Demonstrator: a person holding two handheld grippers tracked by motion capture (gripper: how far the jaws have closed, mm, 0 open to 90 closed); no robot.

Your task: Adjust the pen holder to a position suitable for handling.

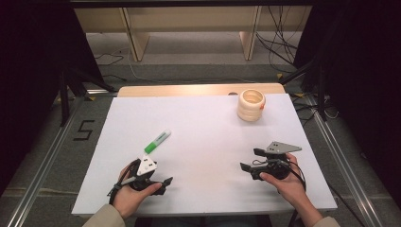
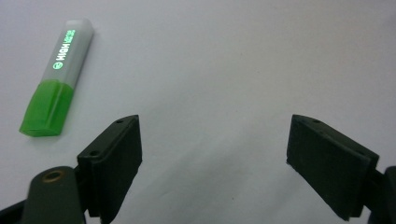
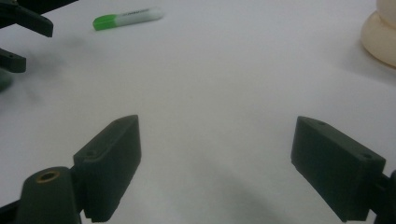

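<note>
A green highlighter with a translucent white cap lies on the white table cover, left of centre. A cream ribbed cup stands upright at the back right. My left gripper rests near the front left, just below the highlighter, jaws open and pointing right. My right gripper rests near the front right, jaws open and pointing left. In the left gripper view the highlighter lies up and left of the open jaws. In the right gripper view the open jaws hold nothing, with the highlighter far off and the cup at the right edge.
A wooden table edge shows behind the white cover. Pale shelving and loose cables lie on the floor beyond. Metal rails run along both sides of the table. The left gripper's jaws show far off in the right gripper view.
</note>
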